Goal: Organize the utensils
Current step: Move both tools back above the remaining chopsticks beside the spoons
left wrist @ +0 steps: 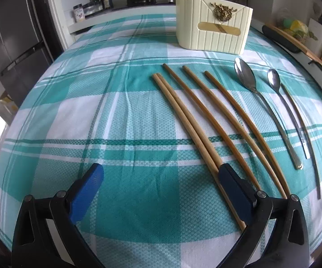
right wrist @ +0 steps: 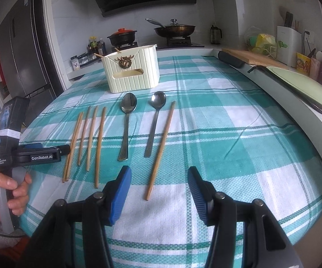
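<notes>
Down low, the left gripper [left wrist: 161, 178] stood released over the checked cloth [left wrist: 116, 116], chopsticks [left wrist: 190, 116] at its 1 o'clock. The right gripper [right wrist: 158, 178] was released too, a single chopstick [right wrist: 159, 151] between its fingers, untouched. Two spoons [right wrist: 127, 120] lay at 12, the cream holder [right wrist: 132, 71] beyond on the bench.
</notes>
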The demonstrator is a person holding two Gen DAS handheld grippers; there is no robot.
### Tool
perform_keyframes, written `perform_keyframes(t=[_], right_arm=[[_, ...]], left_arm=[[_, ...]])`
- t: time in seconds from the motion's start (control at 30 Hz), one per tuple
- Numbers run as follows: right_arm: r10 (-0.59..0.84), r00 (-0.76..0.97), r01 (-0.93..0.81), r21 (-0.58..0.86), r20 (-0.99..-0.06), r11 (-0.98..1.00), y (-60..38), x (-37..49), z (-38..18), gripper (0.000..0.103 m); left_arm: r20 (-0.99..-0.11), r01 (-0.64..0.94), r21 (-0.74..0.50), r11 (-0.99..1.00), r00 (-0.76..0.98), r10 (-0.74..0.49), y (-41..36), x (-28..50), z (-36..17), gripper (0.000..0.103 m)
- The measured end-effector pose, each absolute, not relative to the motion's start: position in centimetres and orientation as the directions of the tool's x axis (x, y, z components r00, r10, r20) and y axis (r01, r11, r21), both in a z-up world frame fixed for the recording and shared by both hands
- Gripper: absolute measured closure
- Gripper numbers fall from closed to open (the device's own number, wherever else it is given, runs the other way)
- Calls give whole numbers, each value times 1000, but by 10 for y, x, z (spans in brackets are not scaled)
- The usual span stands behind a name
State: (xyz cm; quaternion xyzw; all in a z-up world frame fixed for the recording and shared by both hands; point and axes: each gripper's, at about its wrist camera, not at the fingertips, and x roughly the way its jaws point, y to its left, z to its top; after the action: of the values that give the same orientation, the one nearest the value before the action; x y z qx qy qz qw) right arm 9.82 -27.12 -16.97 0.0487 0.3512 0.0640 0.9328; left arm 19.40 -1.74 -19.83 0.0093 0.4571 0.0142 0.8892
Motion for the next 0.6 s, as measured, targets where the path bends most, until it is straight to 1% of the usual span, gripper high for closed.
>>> perform_keyframes(t=[0.17, 0.27, 0.3, 0.4, 0.47, 0.57, 0.6], right_arm=[[146, 731, -79, 129, -666, 988, -271, 105, -172, 50], [138, 730, -76, 121, -670, 990, -271, 106, -171, 50], [136, 730, -74, 120, -670, 990, -272, 107, -170, 50], [132, 728, -71, 118, -673, 990, -270, 108, -172, 50], [132, 728, -73, 116, -672, 991, -269, 107, -171, 50], [129, 735, -78, 106, -666, 991, -267, 104, -170, 50], [130, 735, -79, 106, -665, 991, -266, 104, -170, 50]], left_arm=[[-827, -42, 5, 999, 561, 28, -9, 201, -199, 0], [-845, -63, 31, 998, 532, 59, -2, 205, -205, 0], [-843, -65, 2, 998, 537, 37, 1, 205, -206, 0], [-848, -61, -2, 998, 529, 30, 0, 207, -205, 1], [-849, -67, -47, 997, 528, -5, 4, 205, -201, 1], [-840, -90, -155, 984, 536, -84, 15, 201, -197, 1], [-841, -90, -167, 982, 533, -94, 14, 202, -197, 1]])
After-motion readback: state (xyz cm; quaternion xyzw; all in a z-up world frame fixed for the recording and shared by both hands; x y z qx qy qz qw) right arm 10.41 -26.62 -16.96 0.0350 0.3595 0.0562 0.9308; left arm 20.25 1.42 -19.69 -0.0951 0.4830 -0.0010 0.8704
